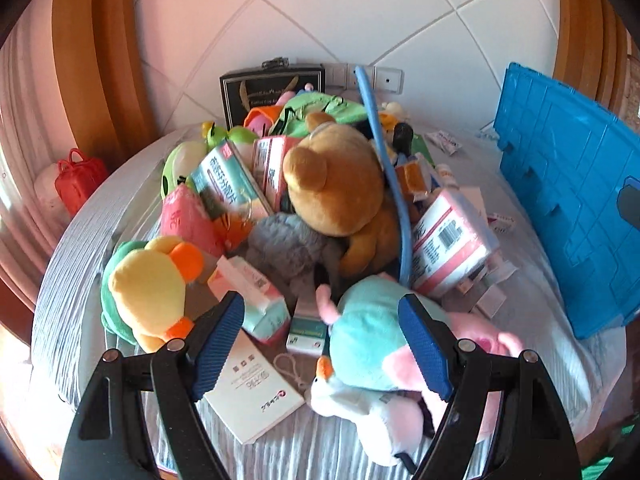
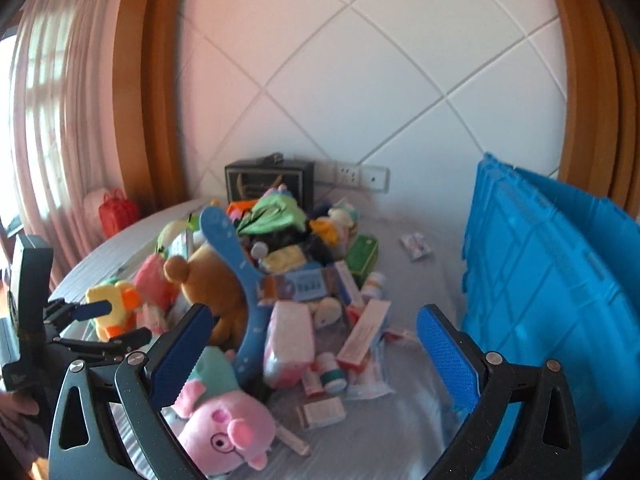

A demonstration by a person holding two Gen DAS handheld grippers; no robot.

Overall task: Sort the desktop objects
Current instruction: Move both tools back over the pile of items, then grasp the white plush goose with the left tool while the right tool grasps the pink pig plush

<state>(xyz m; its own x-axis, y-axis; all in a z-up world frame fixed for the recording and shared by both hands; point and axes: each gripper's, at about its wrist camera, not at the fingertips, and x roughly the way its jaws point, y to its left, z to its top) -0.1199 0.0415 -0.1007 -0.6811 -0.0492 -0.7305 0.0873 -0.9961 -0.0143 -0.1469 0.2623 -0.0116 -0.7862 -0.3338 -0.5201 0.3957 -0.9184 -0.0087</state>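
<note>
Toy pile (image 2: 280, 280) sat mid-table, bare striped cloth (image 2: 400, 432) free on right up to blue crate (image 2: 552, 288). Soft brown bear (image 1: 340, 184), fluffy pig (image 2: 224, 420), hard boxes mixed in. Left tongs (image 1: 322, 342) wide open above pig, empty. Right tongs (image 2: 316, 354) wide open, held nothing

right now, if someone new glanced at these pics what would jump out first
A jumbled heap of plush toys and small boxes fills the middle of the grey-covered surface, topped by a big brown teddy bear. To its right stands a bright blue plastic crate. Nearest the cameras lies a pink pig plush, with both grippers open above the pile.
</note>
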